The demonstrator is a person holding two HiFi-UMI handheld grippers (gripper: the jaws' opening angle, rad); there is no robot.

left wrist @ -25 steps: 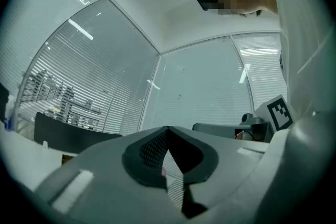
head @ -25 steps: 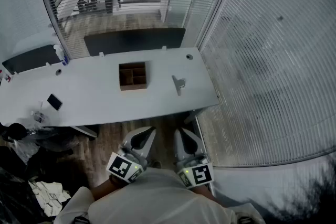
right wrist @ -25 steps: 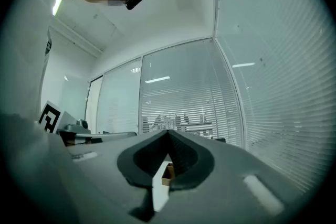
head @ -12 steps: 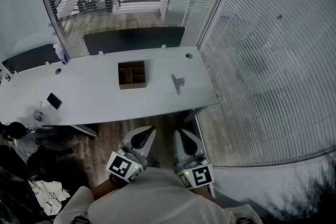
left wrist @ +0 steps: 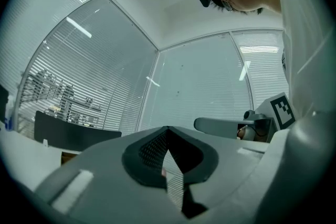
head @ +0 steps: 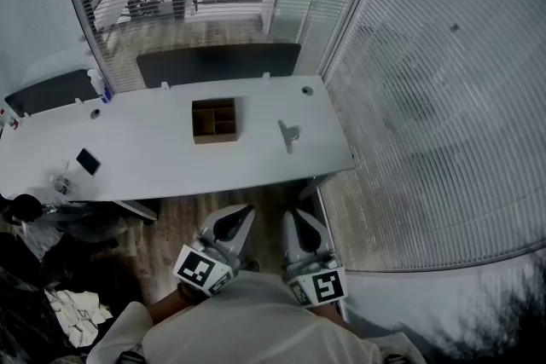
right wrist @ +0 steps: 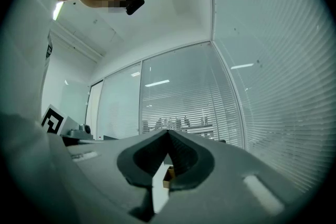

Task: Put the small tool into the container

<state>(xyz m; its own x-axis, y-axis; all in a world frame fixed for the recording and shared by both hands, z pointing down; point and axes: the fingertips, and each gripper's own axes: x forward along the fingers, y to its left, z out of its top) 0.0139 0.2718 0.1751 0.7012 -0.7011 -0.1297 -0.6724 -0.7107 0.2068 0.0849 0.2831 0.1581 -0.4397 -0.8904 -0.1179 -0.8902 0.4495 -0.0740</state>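
1. Small tool (head: 290, 135) lies on counter (head: 153, 158), 12 o'clock from right gripper (head: 304, 226), well apart; long axis seemingly 11–5.
2. Container (head: 215, 121) sits at the tool's 9 o'clock.
3. Left gripper (head: 230, 223) and right gripper both clenched, empty; right nearer.

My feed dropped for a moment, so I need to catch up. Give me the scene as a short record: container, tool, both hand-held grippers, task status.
container: brown compartmented box on the white table
tool: small grey tool lying on the table to the right of the container, apart from it
left hand-held gripper: jaws together, holding nothing, low near the person's body, short of the table
right hand-held gripper: jaws together, holding nothing, beside the left one
other: dark phone at the table's left
task status: not begun; tool untouched
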